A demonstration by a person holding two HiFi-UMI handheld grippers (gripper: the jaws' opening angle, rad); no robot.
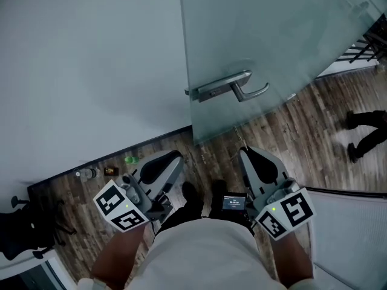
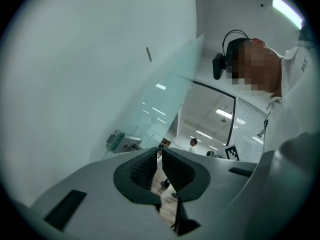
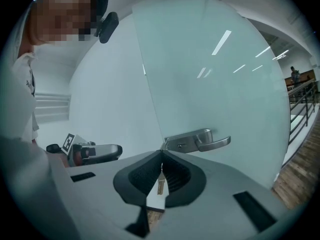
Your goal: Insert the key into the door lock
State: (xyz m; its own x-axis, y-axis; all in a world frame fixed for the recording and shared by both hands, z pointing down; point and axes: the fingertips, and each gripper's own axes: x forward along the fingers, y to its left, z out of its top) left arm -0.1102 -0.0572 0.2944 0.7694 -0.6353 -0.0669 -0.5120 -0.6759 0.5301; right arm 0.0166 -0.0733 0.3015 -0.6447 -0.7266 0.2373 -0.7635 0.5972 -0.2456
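A frosted glass door (image 1: 272, 47) carries a metal lock plate with a lever handle (image 1: 225, 88). The lock plate also shows in the right gripper view (image 3: 186, 143) and, at the door's edge, in the left gripper view (image 2: 120, 141). My right gripper (image 1: 245, 154) points at the door below the handle. Its jaws (image 3: 161, 154) are shut on a small brass-coloured key (image 3: 161, 185), whose blade is hidden between the pads. My left gripper (image 1: 174, 159) hangs beside it to the left, shut (image 2: 159, 152) with nothing in it. Both grippers are apart from the door.
A plain white wall (image 1: 91, 59) meets the door on the left. Small bottles and bits (image 1: 109, 171) lie on the wood floor by the wall. Another person's legs (image 1: 364, 135) stand at the right near a black railing (image 1: 369, 44). A black chair base (image 1: 18, 222) sits lower left.
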